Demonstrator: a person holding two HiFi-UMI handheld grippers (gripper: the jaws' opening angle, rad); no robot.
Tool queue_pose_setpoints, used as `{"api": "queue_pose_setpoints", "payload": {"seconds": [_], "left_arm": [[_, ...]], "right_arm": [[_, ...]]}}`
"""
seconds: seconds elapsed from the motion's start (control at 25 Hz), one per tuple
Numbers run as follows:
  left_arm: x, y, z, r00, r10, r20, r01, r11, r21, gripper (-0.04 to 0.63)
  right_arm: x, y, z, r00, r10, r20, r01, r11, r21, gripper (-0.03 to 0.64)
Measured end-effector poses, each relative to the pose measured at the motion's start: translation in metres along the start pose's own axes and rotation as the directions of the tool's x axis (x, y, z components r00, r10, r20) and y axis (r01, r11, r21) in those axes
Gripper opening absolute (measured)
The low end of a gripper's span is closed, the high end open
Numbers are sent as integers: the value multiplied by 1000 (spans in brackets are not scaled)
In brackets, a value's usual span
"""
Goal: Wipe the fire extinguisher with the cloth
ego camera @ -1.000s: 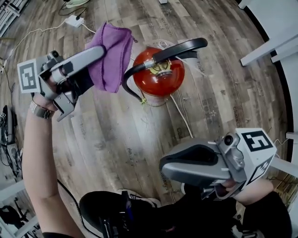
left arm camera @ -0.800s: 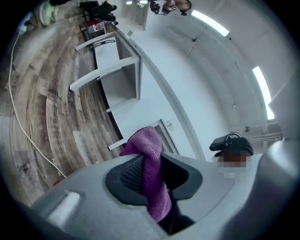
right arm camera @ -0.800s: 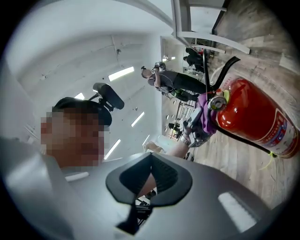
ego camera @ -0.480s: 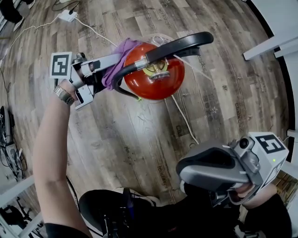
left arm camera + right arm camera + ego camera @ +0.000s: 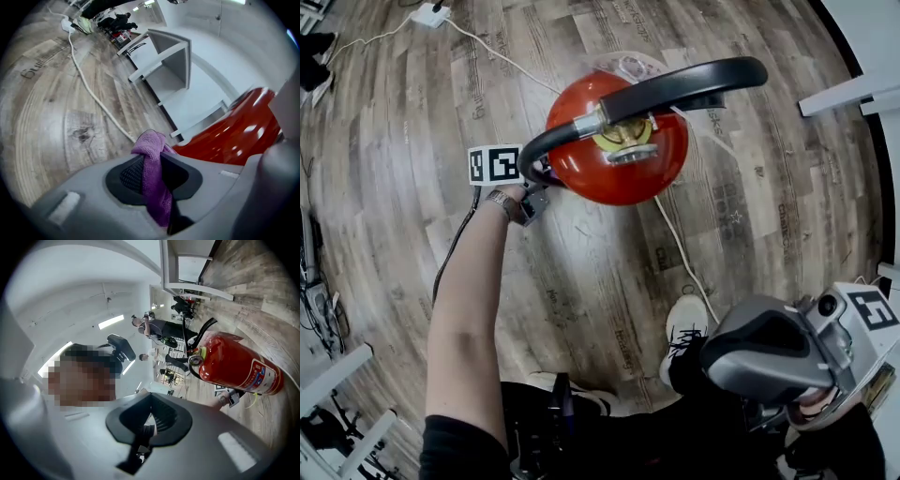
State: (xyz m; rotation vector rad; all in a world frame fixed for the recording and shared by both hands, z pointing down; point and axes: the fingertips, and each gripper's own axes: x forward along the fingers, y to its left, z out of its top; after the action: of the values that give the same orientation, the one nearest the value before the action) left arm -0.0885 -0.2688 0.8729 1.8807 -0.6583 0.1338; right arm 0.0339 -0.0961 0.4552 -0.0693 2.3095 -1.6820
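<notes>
Left gripper (image 5: 153, 161) clamps purple cloth (image 5: 151, 146) beside red fire extinguisher (image 5: 619, 150) at upper centre, right gripper (image 5: 149, 420) closed empty; little cloth protrudes, so jaw tips may scrape paint.

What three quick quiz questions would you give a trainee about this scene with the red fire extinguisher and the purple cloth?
1. True or false: the left tongs are clamped on a purple fabric cloth.
2. Pick one. The right tongs are: A) shut and empty; B) shut on a black hose; C) wide open.
3. Which tongs are right beside the red metal fire extinguisher?

Key: 1 true; 2 A; 3 the left tongs.
</notes>
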Motion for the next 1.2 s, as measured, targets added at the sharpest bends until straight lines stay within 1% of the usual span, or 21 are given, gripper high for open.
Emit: {"api": "queue_pose_setpoints", "payload": {"seconds": [0.04, 0.08, 0.16, 0.28, 0.36, 0.44, 0.52, 0.56, 0.64, 0.68, 0.76, 0.88, 0.96, 1.12, 1.16, 1.2], "left_arm": [[3, 16, -12, 998, 67, -17, -67, 998, 12, 80], [5, 28, -22, 993, 117, -29, -117, 993, 12, 80], [5, 44, -36, 985, 170, -29, -171, 985, -24, 81], [5, 51, -42, 982, 190, -7, -190, 979, -69, 80], [3, 46, -39, 986, 165, 10, -163, 983, -88, 80], [-1, 30, -29, 995, 95, 43, -90, 990, -107, 81], [-7, 1, -10, 995, -24, 97, 37, 991, -131, 81], [-11, -19, 1, 987, -95, 128, 114, 983, -146, 81], [-23, -62, 22, 955, -227, 191, 260, 950, -172, 80], [-31, -82, 33, 937, -275, 216, 313, 934, -172, 80], [-49, -115, 52, 905, -348, 246, 388, 911, -141, 80], [-80, -165, 80, 862, -436, 260, 464, 884, -57, 80], [-98, -197, 96, 841, -476, 256, 491, 871, 8, 80], [-129, -252, 122, 817, -523, 244, 505, 852, 136, 80], [-135, -265, 127, 813, -531, 240, 503, 847, 171, 80], [-141, -279, 130, 814, -533, 230, 492, 844, 215, 80]], "right_arm": [[-2, 0, 0, 1000, -5, 1, 5, 1000, -3, -2], [-5, 0, 0, 1000, -10, 2, 10, 1000, -6, -2], [-9, -1, 0, 1000, -20, 3, 20, 1000, -14, -2], [-14, 0, -1, 1000, -30, 5, 31, 999, -26, -2], [-14, 2, -1, 1000, -28, 8, 28, 999, -31, -2], [-8, 6, -1, 1000, -14, 14, 14, 999, -32, -2], [-2, 11, -2, 1000, -3, 15, 3, 999, -33, -2], [0, 12, -3, 1000, 0, 14, 0, 999, -35, -2], [4, 15, -5, 1000, 6, 13, -5, 999, -40, -2], [6, 16, -7, 1000, 11, 13, -10, 999, -42, -2], [10, 19, -11, 1000, 26, 11, -25, 999, -40, -2], [16, 24, -18, 999, 48, 4, -48, 998, -41, -2], [17, 26, -20, 998, 55, 5, -55, 998, -44, -2], [19, 28, -23, 998, 68, 7, -68, 997, -48, -2], [19, 28, -24, 997, 72, 7, -71, 996, -49, -2], [20, 29, -25, 997, 77, 6, -76, 996, -49, -2]]}}
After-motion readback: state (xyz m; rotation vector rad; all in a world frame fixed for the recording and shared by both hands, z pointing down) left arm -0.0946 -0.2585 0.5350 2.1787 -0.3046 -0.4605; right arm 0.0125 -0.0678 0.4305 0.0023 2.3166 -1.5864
